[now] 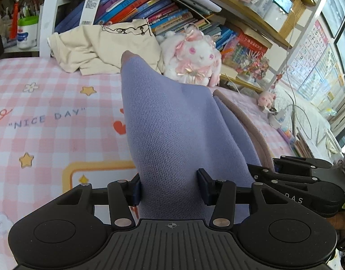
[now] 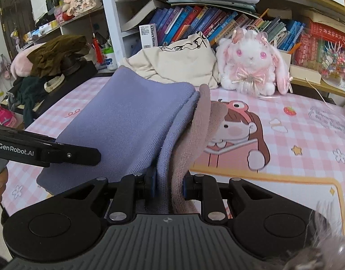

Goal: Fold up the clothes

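A lavender knit garment (image 1: pixel 172 123) with a mauve trim (image 1: pixel 255 132) is held between both grippers above the pink checked mat (image 1: pixel 48 112). My left gripper (image 1: pixel 170 185) is shut on a thick bunch of the lavender fabric, which rises away from its jaws. My right gripper (image 2: pixel 169 185) is shut on the garment's (image 2: pixel 127 117) folded edge, with lavender and mauve (image 2: pixel 194 139) layers between its jaws. The left gripper also shows in the right wrist view (image 2: pixel 71 155) at the garment's left edge. The right gripper shows in the left wrist view (image 1: pixel 307 186), close by on the right.
A cream garment (image 1: pixel 100 47) and a white-and-pink plush rabbit (image 1: pixel 194 56) lie at the back of the mat, against a shelf of books (image 1: pixel 138 6). Dark clothes (image 2: pixel 55 54) are piled on a side table at the left. Cables (image 1: pixel 293 112) lie at the right.
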{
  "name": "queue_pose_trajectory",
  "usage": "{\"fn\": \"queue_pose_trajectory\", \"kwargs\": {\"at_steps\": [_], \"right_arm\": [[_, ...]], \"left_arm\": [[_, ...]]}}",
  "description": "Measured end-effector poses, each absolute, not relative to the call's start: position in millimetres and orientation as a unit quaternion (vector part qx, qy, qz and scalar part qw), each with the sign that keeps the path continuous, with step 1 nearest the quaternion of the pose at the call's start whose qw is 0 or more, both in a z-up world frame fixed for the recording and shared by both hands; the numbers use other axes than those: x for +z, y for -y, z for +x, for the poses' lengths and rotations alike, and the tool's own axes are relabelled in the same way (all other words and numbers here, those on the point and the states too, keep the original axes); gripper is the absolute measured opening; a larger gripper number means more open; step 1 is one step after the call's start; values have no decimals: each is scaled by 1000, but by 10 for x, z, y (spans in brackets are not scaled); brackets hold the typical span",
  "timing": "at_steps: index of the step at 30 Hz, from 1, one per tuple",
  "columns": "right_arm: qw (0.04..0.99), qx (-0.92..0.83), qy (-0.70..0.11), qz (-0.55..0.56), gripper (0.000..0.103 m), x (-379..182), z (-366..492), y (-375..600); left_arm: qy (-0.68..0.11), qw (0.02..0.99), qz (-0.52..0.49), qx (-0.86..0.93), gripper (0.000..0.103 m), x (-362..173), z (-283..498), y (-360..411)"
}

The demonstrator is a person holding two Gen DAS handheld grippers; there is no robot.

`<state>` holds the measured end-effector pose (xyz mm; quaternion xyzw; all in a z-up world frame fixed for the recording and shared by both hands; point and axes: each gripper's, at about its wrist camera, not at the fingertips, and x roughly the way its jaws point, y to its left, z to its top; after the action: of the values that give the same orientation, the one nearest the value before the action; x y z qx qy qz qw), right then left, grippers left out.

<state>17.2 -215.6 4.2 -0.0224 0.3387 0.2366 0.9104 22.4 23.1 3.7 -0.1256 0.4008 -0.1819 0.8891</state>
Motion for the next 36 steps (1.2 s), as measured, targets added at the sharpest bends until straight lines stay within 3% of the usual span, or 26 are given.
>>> {"fn": "queue_pose_trajectory", "kwargs": {"at_steps": [23,36], "right_arm": [[909,219,-349,-63,20,-225,1592,1763],[898,188,-398,-7,21,-362,2160,1724]], "left_arm": [[-418,878,-165,-167,48,-335,1569,-521],[-433,868,-198,-139,52,-487,1980,-625]]}}
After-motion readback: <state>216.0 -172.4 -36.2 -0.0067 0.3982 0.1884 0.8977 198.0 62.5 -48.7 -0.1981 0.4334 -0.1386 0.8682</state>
